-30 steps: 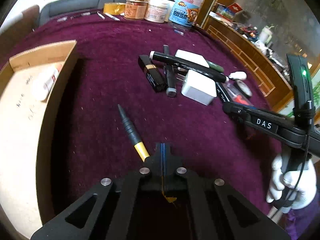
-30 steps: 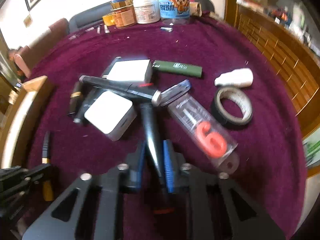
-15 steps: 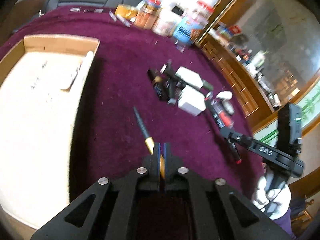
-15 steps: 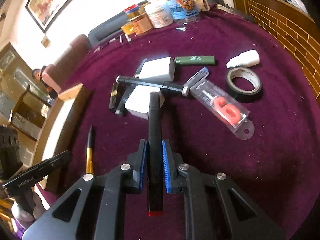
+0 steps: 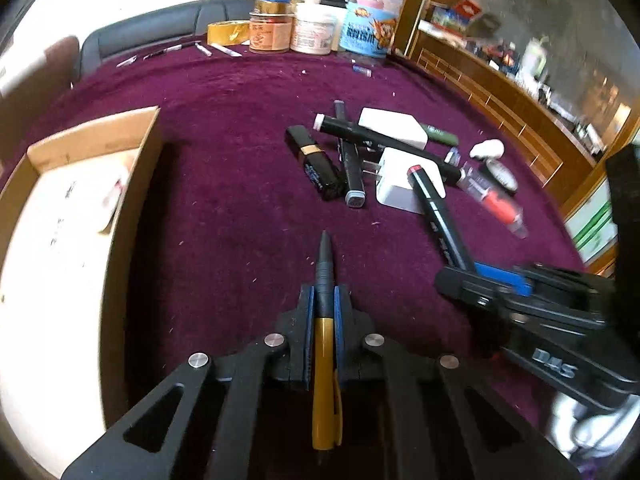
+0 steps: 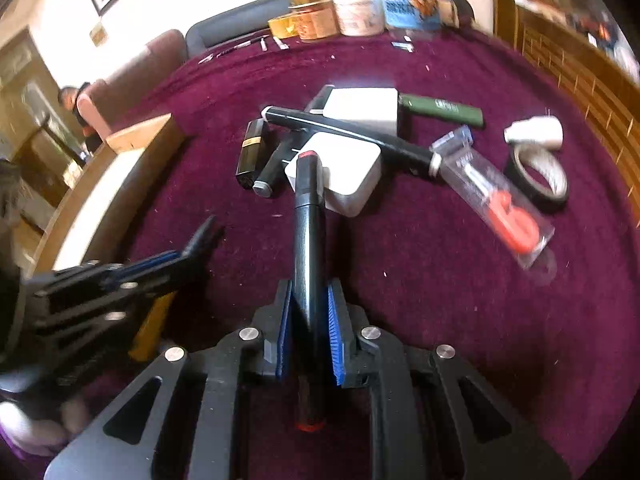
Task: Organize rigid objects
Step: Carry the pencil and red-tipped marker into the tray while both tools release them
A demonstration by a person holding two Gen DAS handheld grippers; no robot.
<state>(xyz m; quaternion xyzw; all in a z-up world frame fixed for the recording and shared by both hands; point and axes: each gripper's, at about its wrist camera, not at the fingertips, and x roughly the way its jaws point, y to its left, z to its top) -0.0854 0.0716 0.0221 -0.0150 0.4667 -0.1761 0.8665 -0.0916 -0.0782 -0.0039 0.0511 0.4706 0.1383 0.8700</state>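
**A:** Left tongs (image 5: 323,304), blue pads closed on a yellow-and-black pen (image 5: 324,344). Why clamped there?

**B:** The pads pinch it where the dark grip section meets the yellow barrel, so the pen runs straight along the fingers, tip pointing far. Held along that line, it looks ready to be laid lengthwise into the cardboard box (image 5: 96,184) standing open at left.

**A:** And the right tongs (image 6: 308,312)?

**B:** Closed too, gripping a black marker (image 6: 306,240) near its middle. One red-tipped end sticks out near the camera; the other reaches out in front of the pile. It appears lifted clear of the purple bench (image 6: 420,300), though whether its far end touches anything I cannot tell.

**A:** Where do the two tools sit relative to each other?

**B:** Side by side, near the viewer, the left one closer to the box.

**A:** What remains farther out?

**B:** A cluster mid-bench: two white chargers (image 6: 344,172), a second long black marker (image 6: 348,132) lying across them, a black lipstick (image 6: 250,152), a green lighter (image 6: 440,110), a clear packet holding a red piece (image 6: 504,208), a roll of tape (image 6: 538,178) and a small white bottle (image 6: 534,131). Jars (image 5: 312,28) line the far edge.
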